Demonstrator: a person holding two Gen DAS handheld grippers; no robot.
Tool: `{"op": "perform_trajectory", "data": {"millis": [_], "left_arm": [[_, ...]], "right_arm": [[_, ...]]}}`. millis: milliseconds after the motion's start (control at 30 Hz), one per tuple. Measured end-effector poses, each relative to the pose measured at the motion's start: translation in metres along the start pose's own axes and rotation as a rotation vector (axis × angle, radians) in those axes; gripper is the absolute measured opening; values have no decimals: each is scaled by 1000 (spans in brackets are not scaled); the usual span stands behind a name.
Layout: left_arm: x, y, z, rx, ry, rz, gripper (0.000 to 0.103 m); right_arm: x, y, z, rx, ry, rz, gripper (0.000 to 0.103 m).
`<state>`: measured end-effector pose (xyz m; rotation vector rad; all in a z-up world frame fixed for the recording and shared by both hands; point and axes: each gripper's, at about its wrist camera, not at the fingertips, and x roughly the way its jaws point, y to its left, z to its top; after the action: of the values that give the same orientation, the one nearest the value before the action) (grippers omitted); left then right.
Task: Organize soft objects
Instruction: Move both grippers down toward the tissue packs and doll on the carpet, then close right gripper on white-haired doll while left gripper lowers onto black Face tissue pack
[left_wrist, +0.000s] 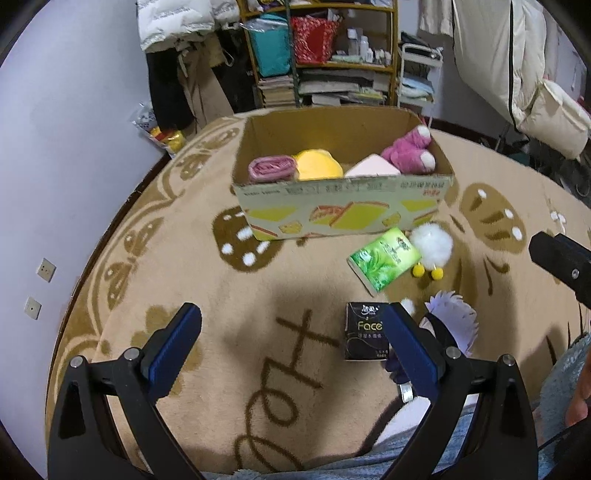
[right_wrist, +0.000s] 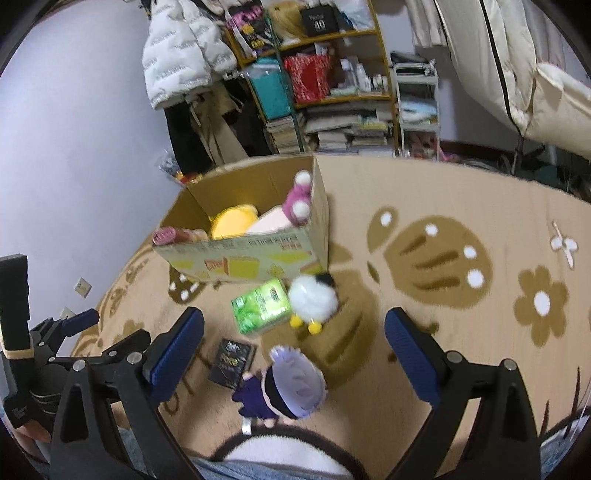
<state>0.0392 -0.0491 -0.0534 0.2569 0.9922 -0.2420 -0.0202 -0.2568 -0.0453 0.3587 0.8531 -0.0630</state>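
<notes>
An open cardboard box (left_wrist: 343, 206) (right_wrist: 243, 260) stands on a tan blanket and holds a pink roll (left_wrist: 271, 168), a yellow plush (left_wrist: 319, 166), a pale pink pack (left_wrist: 373, 169) and a pink plush (left_wrist: 410, 149). In front of it lie a green tissue pack (left_wrist: 384, 258) (right_wrist: 262, 306), a white fluffy chick (left_wrist: 432, 247) (right_wrist: 314, 299), a black tissue pack (left_wrist: 365, 332) (right_wrist: 232, 363) and a purple-haired doll (right_wrist: 284, 387) (left_wrist: 450, 325). My left gripper (left_wrist: 291, 341) is open and empty above the blanket, left of the black pack. My right gripper (right_wrist: 295, 350) is open and empty above the doll.
The blanket (left_wrist: 207, 280) bears brown mushroom and flower patterns. A cluttered shelf (left_wrist: 325, 55) and hanging coats (right_wrist: 184, 55) stand behind the bed. A lilac wall (left_wrist: 74, 129) runs along the left. Pale bedding (right_wrist: 535, 74) hangs at the right.
</notes>
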Motion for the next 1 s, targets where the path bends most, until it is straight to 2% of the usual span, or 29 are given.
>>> {"op": "perform_trajectory", "data": {"millis": [333, 400, 467, 633, 1000], "left_arm": [[40, -18, 1, 11, 105, -47, 98], [47, -23, 2, 26, 117, -48, 98], [56, -28, 2, 36, 137, -53, 98], [73, -34, 2, 38, 166, -57, 98], [100, -40, 3, 21, 208, -91, 98]], "right_arm": [[38, -15, -12, 79, 123, 3, 102], [46, -17, -14, 95, 152, 7, 98], [55, -21, -16, 113, 192, 17, 89], [79, -26, -22, 146, 267, 26, 89], [109, -23, -27, 151, 344, 29, 89]]}}
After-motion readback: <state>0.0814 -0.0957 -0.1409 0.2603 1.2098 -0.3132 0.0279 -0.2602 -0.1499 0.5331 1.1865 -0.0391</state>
